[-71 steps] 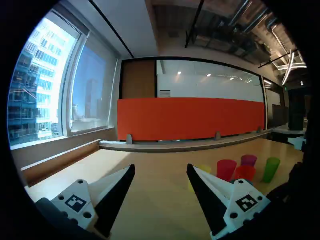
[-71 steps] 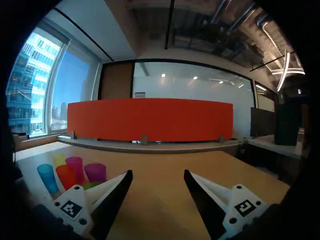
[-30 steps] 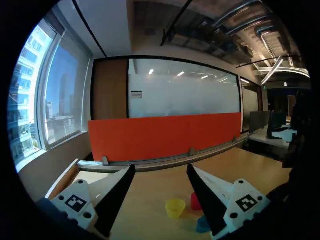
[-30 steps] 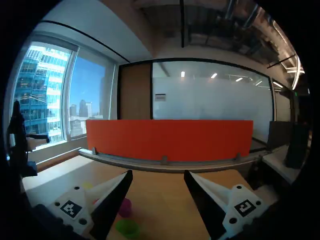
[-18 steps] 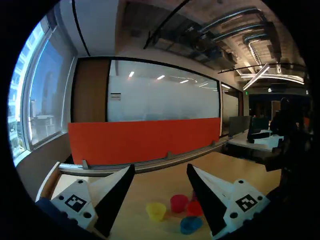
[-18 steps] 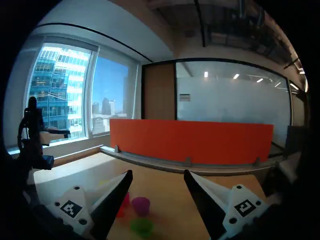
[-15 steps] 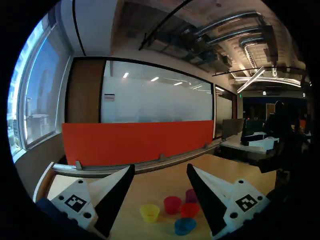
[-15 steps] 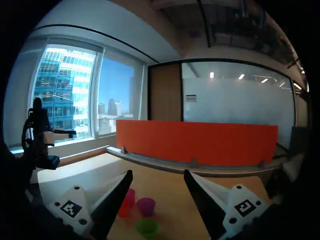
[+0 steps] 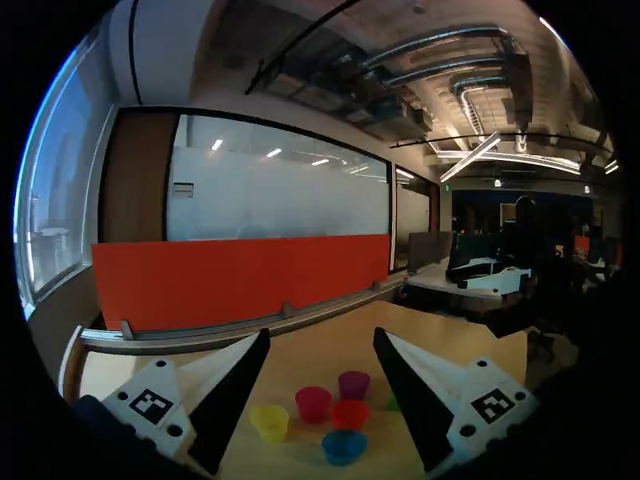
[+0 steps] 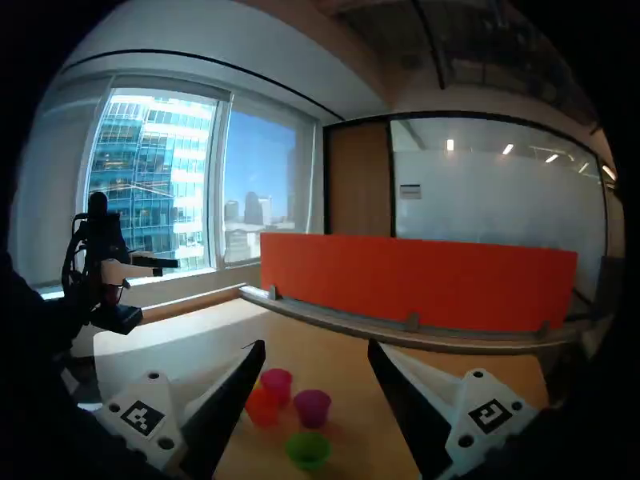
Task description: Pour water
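Several small plastic cups stand together on a wooden table (image 9: 336, 352). In the left gripper view I see a yellow cup (image 9: 270, 422), a pink cup (image 9: 313, 404), a purple cup (image 9: 354, 385), an orange cup (image 9: 350, 414) and a blue cup (image 9: 343, 446). My left gripper (image 9: 320, 400) hangs open above them, holding nothing. In the right gripper view a pink cup (image 10: 277, 385), an orange cup (image 10: 261, 406), a purple cup (image 10: 312, 407) and a green cup (image 10: 307, 449) sit below my open, empty right gripper (image 10: 314, 400). The left gripper (image 10: 108, 276) also appears far left there.
An orange divider panel (image 9: 240, 276) runs along the table's far edge on a grey rail (image 10: 384, 324). Large windows (image 10: 152, 192) fill the left wall. Desks with a seated person (image 9: 528, 240) lie beyond the table's right end.
Both grippers have risen and tilted down over the table. The left view has swung right and the right view left, so the cup cluster now lies between each pair of fingers.
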The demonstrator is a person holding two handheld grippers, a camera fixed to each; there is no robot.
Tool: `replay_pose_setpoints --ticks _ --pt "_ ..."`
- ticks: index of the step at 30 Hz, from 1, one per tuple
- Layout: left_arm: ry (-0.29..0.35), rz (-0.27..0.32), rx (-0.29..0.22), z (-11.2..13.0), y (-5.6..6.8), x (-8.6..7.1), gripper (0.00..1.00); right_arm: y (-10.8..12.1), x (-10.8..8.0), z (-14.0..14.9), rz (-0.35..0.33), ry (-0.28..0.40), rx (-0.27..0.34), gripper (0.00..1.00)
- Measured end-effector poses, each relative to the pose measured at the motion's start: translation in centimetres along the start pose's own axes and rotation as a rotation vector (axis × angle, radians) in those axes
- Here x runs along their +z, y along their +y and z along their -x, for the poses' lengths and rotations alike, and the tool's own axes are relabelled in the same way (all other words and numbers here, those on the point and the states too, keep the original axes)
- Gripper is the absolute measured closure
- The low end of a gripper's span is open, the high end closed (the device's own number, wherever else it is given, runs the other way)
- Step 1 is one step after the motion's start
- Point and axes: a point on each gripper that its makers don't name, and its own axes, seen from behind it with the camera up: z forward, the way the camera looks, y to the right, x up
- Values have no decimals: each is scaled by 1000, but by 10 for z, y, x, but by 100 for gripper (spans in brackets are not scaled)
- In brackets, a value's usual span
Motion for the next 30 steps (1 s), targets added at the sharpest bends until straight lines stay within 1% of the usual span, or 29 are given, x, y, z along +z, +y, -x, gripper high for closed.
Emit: replay_pose_setpoints --ticks 6,11,15,21,26,30 --pt "-33 28 23 15 6 1 4 -3 3 17 -26 -57 -27 1" --pt "-77 44 30 33 7 4 4 -6 4 34 -44 -104 -68 1" --pt "-102 57 38 47 7 6 4 -11 5 49 -65 -145 -90 1" --pt "-145 83 35 73 8 10 4 -15 7 74 -93 -201 -97 1" --pt "-169 106 16 92 9 13 4 -14 10 92 -102 -236 -97 1" --pt "-192 130 18 107 12 15 4 -10 13 104 -106 -259 -88 1"
